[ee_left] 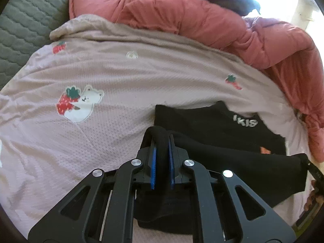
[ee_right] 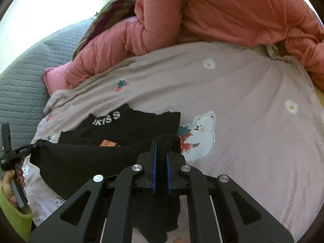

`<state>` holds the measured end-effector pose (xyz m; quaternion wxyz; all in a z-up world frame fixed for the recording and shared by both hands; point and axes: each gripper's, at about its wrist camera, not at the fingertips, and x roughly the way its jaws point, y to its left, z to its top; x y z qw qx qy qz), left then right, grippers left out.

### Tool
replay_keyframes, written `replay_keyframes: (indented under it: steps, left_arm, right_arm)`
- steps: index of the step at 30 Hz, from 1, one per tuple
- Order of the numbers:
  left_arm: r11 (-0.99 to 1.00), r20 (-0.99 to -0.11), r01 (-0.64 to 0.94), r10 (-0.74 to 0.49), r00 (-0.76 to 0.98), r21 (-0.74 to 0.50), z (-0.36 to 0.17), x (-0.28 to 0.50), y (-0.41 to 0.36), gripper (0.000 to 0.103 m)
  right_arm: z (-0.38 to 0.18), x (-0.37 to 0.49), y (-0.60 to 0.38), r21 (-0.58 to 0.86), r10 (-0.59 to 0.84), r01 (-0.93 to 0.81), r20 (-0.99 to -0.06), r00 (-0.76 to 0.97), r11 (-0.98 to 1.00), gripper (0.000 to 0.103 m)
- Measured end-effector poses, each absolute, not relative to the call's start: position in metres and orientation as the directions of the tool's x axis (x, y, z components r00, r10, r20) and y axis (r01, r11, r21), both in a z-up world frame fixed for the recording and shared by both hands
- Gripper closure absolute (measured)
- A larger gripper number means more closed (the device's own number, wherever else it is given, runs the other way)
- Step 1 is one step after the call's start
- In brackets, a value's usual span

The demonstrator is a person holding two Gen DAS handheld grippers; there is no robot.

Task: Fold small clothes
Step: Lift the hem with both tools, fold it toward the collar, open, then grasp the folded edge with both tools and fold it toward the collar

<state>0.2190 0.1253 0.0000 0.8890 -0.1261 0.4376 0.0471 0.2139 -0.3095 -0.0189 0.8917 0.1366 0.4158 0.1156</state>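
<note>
A small black garment [ee_left: 222,141] with white lettering lies on the pale pink bedsheet [ee_left: 121,77]. My left gripper [ee_left: 162,139] is shut on one corner of its near edge, with black cloth bunched between the blue pads. My right gripper [ee_right: 161,143] is shut on the other corner of that edge. The edge of the garment [ee_right: 91,158] hangs lifted and stretched between the two grippers, above the flat part with the lettering [ee_right: 107,119]. Each gripper shows at the side of the other's view, the right one [ee_left: 312,172] and the left one [ee_right: 12,154].
A salmon-pink quilt [ee_left: 202,20] is heaped along the far side of the sheet [ee_right: 243,101]. A grey quilted mattress cover [ee_left: 24,20] lies to the left. Dark multicoloured cloth [ee_right: 113,12] sits on the quilt. The sheet has bear and strawberry prints [ee_left: 79,103].
</note>
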Motion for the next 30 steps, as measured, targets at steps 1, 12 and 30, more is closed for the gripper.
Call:
replay_keyframes:
  steps: [1, 12, 30]
  left_arm:
    - [0.965, -0.796, -0.196, -0.023, 0.604, -0.176, -0.006, 0.222, 0.125, 0.098]
    - [0.962, -0.743, -0.173, -0.044, 0.668, -0.212, -0.003, 0.198, 0.13, 0.064]
    - [1.0, -0.771, 0.011, -0.011, 0.637, -0.006, -0.024, 0.118, 0.063, 0.079]
  right_arm:
    - [-0.023, 0.218, -0.308, 0.335, 0.315, -0.087, -0.72, 0.618, 0.938, 0.096]
    - [-0.019, 0.209, -0.304, 0.226, 0.216, -0.067, -0.741, 0.635, 0.972, 0.043]
    - [-0.021, 0.114, -0.19, 0.181, 0.444, -0.494, -0.752, 0.488, 0.85, 0.083]
